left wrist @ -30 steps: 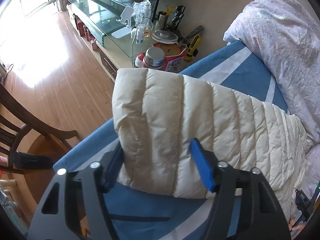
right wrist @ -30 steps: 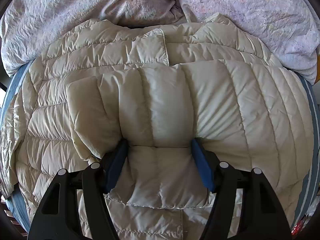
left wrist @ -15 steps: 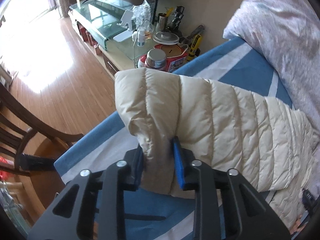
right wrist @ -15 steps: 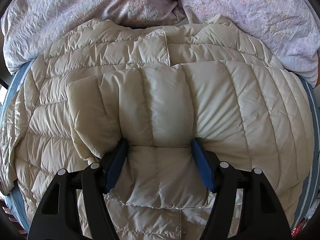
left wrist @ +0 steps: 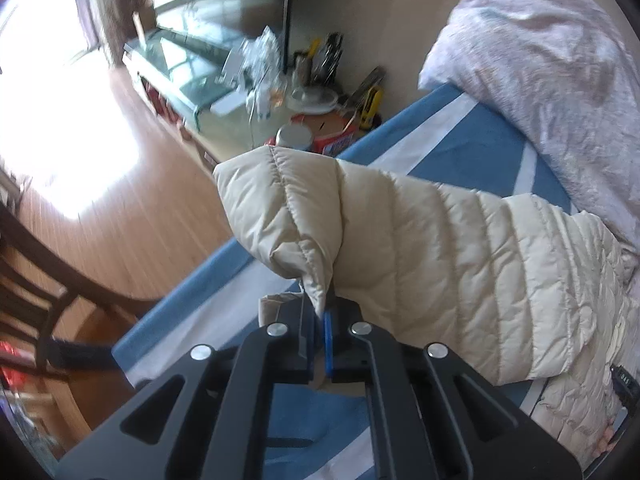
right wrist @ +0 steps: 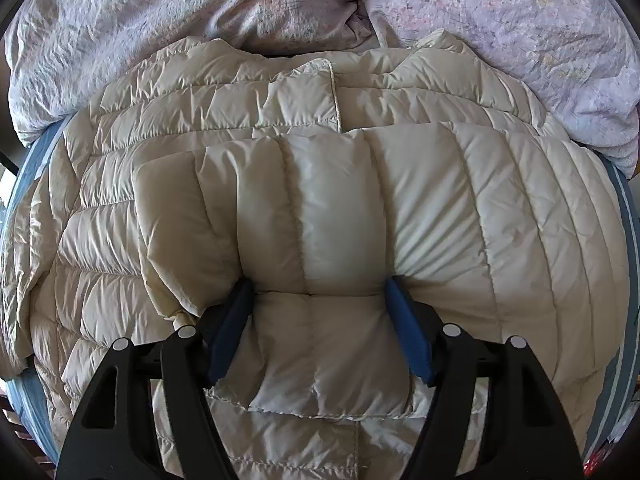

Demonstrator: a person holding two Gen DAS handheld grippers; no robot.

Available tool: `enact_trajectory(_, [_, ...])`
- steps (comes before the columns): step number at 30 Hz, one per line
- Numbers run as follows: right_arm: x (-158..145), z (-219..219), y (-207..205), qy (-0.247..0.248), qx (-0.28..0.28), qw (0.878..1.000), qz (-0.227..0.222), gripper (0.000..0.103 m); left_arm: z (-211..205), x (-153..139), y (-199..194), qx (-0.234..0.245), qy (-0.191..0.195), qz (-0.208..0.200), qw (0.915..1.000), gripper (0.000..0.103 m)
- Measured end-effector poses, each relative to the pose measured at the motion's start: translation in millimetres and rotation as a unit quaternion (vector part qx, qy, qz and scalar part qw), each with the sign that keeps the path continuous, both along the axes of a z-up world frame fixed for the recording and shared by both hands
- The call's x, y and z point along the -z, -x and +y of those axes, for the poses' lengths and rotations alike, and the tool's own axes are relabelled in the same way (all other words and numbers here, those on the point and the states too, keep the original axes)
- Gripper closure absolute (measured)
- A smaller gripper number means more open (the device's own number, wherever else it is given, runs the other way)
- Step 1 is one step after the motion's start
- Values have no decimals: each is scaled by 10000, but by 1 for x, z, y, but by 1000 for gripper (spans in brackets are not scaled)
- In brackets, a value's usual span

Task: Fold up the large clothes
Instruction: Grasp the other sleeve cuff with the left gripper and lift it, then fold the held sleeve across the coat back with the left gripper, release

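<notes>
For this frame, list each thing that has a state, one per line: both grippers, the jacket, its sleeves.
left gripper: jaws just closed, pinching the cuff edge of a sleeve
left sleeve: cuff end bunched, raised off the bed
right gripper: jaws wide, a padded fold between them
right sleeve: folded across the jacket body
puffer jacket: spread on the bed

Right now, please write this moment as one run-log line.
left hand-held gripper: shut on sleeve | right hand-held gripper: open, pressing on folded jacket
</notes>
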State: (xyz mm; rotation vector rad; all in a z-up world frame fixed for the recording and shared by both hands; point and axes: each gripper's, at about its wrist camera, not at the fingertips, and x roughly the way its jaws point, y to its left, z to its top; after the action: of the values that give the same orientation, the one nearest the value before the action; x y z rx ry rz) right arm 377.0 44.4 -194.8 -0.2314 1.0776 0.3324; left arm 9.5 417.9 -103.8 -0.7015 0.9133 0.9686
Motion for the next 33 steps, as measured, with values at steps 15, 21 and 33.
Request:
enact_trajectory(15, [-6, 2, -8, 62, -111, 9999, 111, 32, -29, -75, -56, 886, -797, -303, 9924, 100])
enact_trajectory(21, [-28, -9, -3, -234, -182, 9995, 96, 31, -60, -99, -85, 1317, -945, -485, 9856, 100])
enact_trajectory(33, [-56, -86, 12, -676, 186, 9974, -153, 27, -171, -125, -185, 2618, -785, -1013, 9566, 100])
